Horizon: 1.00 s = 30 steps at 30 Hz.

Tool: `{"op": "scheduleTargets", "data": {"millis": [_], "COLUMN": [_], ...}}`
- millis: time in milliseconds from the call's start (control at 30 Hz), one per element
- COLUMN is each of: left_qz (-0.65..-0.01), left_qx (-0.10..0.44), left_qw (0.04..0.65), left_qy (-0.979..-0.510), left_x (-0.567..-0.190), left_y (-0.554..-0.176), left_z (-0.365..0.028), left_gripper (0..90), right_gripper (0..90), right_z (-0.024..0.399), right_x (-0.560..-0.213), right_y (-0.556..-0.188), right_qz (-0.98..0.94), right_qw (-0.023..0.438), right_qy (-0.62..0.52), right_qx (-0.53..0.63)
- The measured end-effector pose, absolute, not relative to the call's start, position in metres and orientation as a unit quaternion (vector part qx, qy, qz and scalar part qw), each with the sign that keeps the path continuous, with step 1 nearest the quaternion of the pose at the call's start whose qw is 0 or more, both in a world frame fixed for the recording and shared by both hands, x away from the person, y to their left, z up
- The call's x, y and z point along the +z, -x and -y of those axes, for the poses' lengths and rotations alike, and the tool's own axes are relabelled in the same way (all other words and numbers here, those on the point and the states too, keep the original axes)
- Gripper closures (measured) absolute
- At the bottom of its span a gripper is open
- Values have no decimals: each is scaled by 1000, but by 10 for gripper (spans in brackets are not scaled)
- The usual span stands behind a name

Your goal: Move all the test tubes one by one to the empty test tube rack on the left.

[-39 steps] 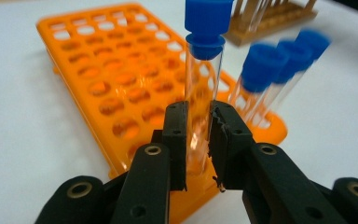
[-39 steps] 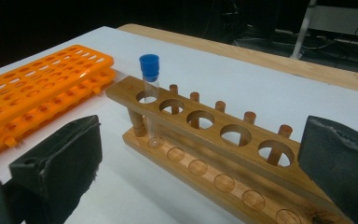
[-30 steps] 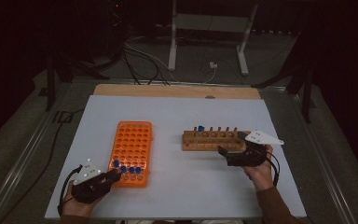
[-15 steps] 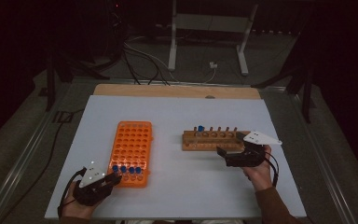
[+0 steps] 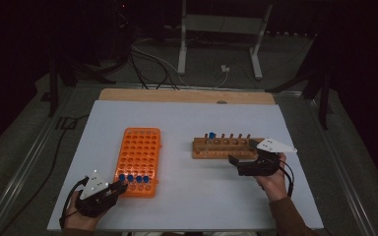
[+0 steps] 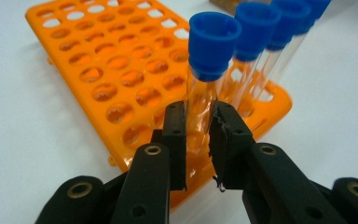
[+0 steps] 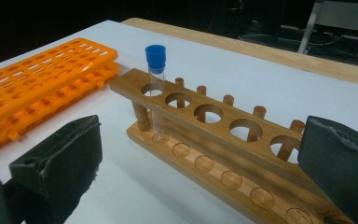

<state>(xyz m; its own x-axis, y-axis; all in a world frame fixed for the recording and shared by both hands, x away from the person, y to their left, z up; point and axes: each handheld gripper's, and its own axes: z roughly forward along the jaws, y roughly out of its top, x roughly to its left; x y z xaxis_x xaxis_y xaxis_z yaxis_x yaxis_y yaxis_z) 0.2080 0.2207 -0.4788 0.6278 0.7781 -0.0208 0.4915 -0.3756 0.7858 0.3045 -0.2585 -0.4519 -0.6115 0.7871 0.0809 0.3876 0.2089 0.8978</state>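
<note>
An orange rack (image 5: 139,147) (image 6: 98,70) lies on the white table, with several blue-capped clear tubes (image 5: 135,178) standing in its near row. My left gripper (image 5: 119,187) (image 6: 198,116) is at the rack's near left corner. It is shut on the glass of the end tube (image 6: 213,46), which stands upright in its hole. To the right sits a wooden rack (image 5: 224,147) (image 7: 214,135) holding one blue-capped tube (image 5: 211,136) (image 7: 156,88) at its left end. My right gripper (image 5: 234,160) (image 7: 199,140) is open just in front of that rack, with nothing held between the jaws.
The white table top (image 5: 192,196) ends in a bare wooden strip (image 5: 187,96) at the far side. Beyond it, cables (image 5: 152,64) and a metal stand (image 5: 216,29) rest on the dark floor. A cable trails from each gripper.
</note>
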Motion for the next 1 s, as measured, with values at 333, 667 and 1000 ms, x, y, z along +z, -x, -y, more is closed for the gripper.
{"op": "scheduleTargets", "data": {"millis": [333, 667, 1000], "left_qz": [-395, -384, -411], "left_qx": [174, 190, 234], "left_qw": [443, 502, 514], "left_qy": [-786, -751, -716], "left_x": [-473, -458, -443], "left_y": [-207, -206, -220], "left_z": [-229, -232, -233], "left_gripper": [696, 451, 222], "right_gripper": [0, 0, 33], "right_z": [259, 251, 239], "right_x": [-451, -448, -446], "right_y": [-305, -310, -321], "right_qz": [-748, -752, -756], "right_qw": [205, 204, 202], "right_qy": [-391, -386, -388], "right_qx": [495, 493, 487]}}
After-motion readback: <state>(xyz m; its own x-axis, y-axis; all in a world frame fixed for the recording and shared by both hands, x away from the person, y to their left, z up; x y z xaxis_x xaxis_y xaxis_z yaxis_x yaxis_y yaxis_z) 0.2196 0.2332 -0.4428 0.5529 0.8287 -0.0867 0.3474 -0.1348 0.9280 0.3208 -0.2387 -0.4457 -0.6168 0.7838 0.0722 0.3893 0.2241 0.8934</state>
